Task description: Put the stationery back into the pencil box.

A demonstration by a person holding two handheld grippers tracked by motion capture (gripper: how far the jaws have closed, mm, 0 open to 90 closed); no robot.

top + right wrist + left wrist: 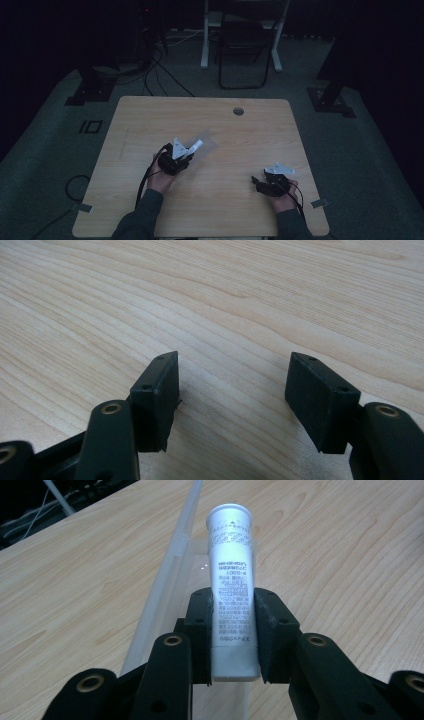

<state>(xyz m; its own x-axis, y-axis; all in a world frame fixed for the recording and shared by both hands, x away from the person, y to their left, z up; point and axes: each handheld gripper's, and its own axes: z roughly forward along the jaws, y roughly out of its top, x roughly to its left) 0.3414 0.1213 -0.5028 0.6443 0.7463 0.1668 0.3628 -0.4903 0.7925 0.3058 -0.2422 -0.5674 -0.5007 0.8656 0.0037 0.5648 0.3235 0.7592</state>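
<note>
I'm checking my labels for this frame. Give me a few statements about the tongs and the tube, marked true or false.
1. The left tongs are shut on the tube. True.
2. The right tongs hold a tube. False: they are open, with nothing between them, over the bare table.
3. The tube bears printed text. True.
4. The tube lies flat on the table, untouched. False: it is gripped by the left tongs, above a clear plastic piece.

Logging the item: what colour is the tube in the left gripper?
White tube with dark print, best in the left gripper view.
</note>
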